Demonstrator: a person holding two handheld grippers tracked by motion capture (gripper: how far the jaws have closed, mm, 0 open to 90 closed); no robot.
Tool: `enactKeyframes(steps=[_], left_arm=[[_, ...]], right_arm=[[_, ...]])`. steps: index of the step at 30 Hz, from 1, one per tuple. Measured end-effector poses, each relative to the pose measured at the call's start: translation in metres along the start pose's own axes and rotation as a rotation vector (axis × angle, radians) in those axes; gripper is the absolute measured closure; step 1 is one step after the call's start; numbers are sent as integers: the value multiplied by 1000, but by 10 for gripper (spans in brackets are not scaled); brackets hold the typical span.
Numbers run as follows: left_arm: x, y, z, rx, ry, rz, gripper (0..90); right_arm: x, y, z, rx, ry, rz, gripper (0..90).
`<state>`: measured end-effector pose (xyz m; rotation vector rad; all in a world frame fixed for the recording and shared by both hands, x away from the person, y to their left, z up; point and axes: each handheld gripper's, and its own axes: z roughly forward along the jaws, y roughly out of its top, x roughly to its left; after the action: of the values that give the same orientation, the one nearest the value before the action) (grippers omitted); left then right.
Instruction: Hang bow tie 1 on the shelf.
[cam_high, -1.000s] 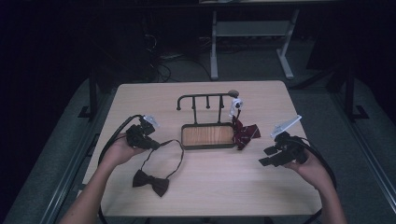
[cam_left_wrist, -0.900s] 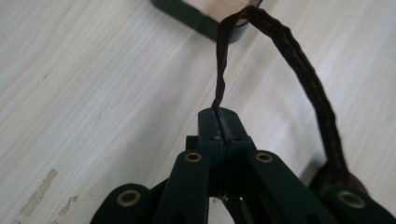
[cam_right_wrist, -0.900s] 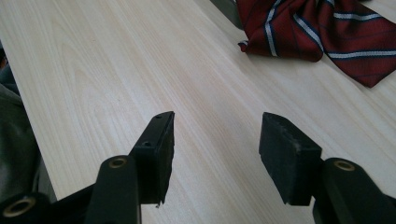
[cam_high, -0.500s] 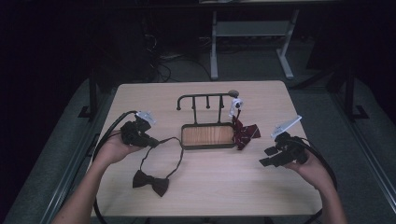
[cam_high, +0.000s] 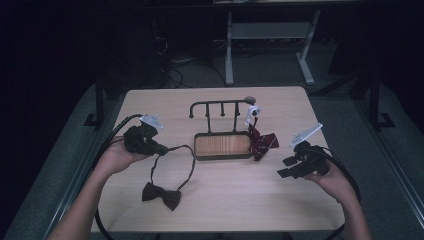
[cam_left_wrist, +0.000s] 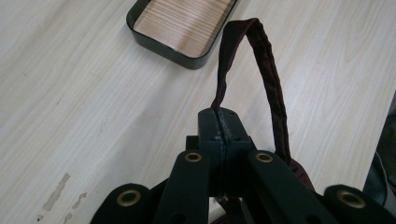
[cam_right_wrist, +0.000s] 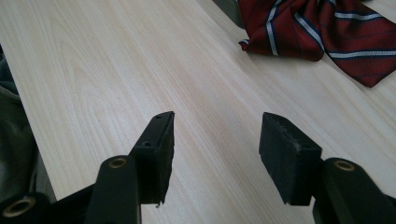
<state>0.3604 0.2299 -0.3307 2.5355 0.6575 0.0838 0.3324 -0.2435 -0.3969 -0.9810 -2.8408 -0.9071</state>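
Tray (cam_high: 222, 146) mid-table, bow tie (cam_high: 161, 195) front-left, striped tie (cam_high: 262, 143) right.

Left claw (cam_high: 162, 149) drew strap (cam_high: 175, 165) leftward.

Dim room, grey floor (cam_high: 65, 165), white-legged desk frame (cam_high: 265, 35) and tangled cables (cam_high: 172, 70) beyond the pale wooden table (cam_high: 240, 200).

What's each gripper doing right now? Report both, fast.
Left gripper: shut on the strap of the dark bow tie.
Right gripper: open, holding nothing, above the table near the striped tie.
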Motion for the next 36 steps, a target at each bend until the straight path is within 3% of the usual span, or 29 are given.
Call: enactKeyframes(steps=[17,36], left_arm=[[-6,19,-22,-26,27,31,898],[-4,44,-26,-33,43,49,899]], right_arm=[[0,-1,-1,-5,5,-4,453],[-2,-3,-2,-5,10,-7,456]])
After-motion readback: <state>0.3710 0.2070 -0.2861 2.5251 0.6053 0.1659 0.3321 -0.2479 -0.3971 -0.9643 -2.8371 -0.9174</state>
